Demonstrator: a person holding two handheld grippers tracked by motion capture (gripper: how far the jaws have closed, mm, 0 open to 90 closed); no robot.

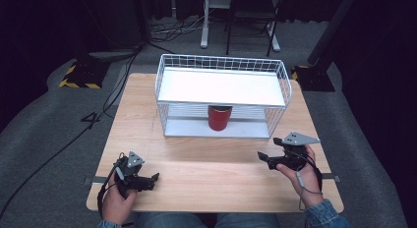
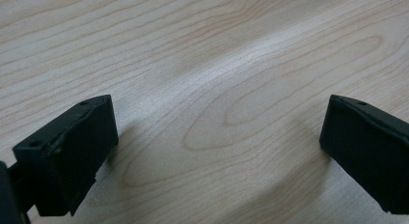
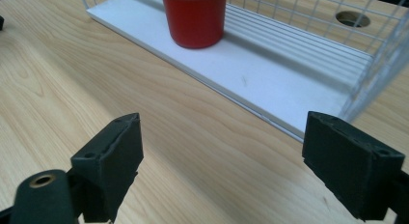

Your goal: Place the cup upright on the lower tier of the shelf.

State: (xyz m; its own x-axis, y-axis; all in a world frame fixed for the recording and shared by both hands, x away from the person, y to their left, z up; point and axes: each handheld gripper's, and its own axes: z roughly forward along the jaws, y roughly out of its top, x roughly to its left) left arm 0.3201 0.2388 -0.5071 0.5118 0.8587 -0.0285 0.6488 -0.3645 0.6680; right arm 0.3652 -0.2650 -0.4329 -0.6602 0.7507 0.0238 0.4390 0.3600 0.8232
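High view. The red cup (image 1: 219, 118) stands on the lower shelf (image 1: 187, 127) of the white wire rack (image 1: 167, 75), at 12 o'clock from the table's (image 1: 206, 174) centre and tucked under the upper shelf (image 1: 221, 88). It is upright with its long axis vertical; the dark top looks like an open mouth facing up. My left gripper (image 1: 155, 178) lies low at 7 o'clock, pointing across the table toward 3. My right gripper (image 1: 261, 157) hovers at 4 o'clock with its tips toward 9. Neither touches the cup. I judge the left is parked out of the way, while the right stays nearer the rack's open front.

Left gripper view. The left gripper (image 2: 217, 137) has its jaws spread wide and released, with bare wood grain (image 2: 202, 64) between them. Nothing is held.

Right gripper view. The right gripper (image 3: 222, 151) has its jaws well apart and empty. The cup (image 3: 194, 19) sits at 12 o'clock, ahead of the jaws, on the ribbed white shelf (image 3: 270, 74) near its front edge. The wire wall (image 3: 381, 45) rises at 2 o'clock. The cup is upright here too, and its smooth sides are clear for a level side grasp.
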